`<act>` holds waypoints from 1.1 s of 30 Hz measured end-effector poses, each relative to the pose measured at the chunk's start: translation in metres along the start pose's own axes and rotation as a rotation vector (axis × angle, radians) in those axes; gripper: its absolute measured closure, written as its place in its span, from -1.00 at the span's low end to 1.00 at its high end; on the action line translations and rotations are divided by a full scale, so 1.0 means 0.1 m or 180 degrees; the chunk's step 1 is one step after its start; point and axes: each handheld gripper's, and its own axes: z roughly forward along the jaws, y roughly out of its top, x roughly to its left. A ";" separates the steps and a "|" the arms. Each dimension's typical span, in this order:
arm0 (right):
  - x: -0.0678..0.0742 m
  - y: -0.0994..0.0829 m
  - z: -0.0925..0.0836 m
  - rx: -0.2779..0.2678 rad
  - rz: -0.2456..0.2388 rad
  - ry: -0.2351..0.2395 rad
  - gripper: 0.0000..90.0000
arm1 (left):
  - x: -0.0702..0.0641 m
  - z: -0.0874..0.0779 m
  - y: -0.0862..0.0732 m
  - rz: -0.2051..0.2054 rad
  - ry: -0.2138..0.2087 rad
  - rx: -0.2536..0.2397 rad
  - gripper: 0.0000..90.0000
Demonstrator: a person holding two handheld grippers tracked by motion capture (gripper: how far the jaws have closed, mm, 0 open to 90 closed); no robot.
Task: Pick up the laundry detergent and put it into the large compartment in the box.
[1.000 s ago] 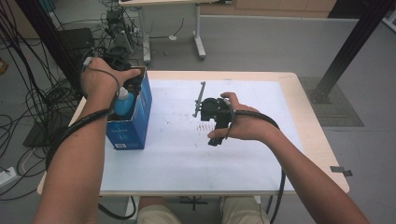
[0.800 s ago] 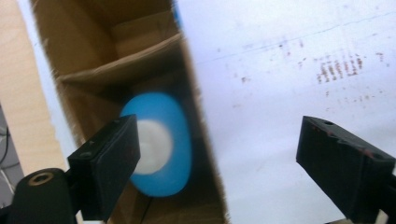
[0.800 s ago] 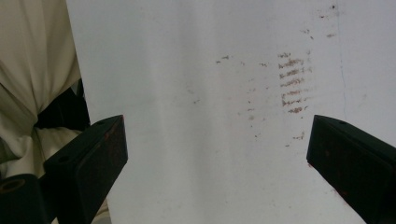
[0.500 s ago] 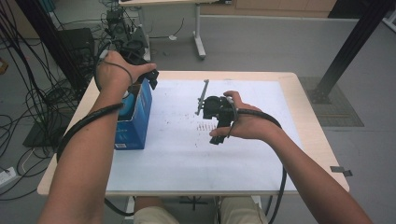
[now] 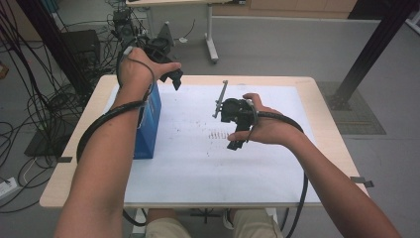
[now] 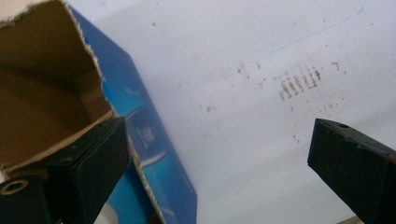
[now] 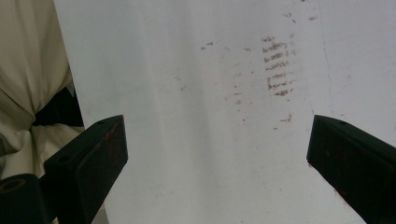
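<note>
Left gripper (image 5: 173, 79): jaws just opened wide, nothing between them, above the open blue cardboard box (image 5: 148, 124). Right gripper (image 5: 236, 141) gapes empty too. Swing low and you'll likely tip that box.

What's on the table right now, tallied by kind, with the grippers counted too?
Blue cardboard box, top torn open: 1
White sheet covering the tabletop: 1
Handheld grippers, left gripper and right gripper, jaws open with nothing between them: 2
Total: 4

Wide-apart hand-held gripper (image 7: 217, 168) jaws over stained white sheet (image 7: 196, 93).
</note>
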 end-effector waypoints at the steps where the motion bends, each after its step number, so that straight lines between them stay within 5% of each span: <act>1: -0.01 -0.01 -0.01 0.0003 0.0003 -0.0002 -0.89 | -0.01 0.01 0.02 0.0046 -0.0010 0.0008 -0.88; 33: -0.10 0.03 0.06 0.0028 -0.0016 0.0070 -0.90 | -0.06 0.08 0.13 0.0086 -0.0013 -0.0036 -0.88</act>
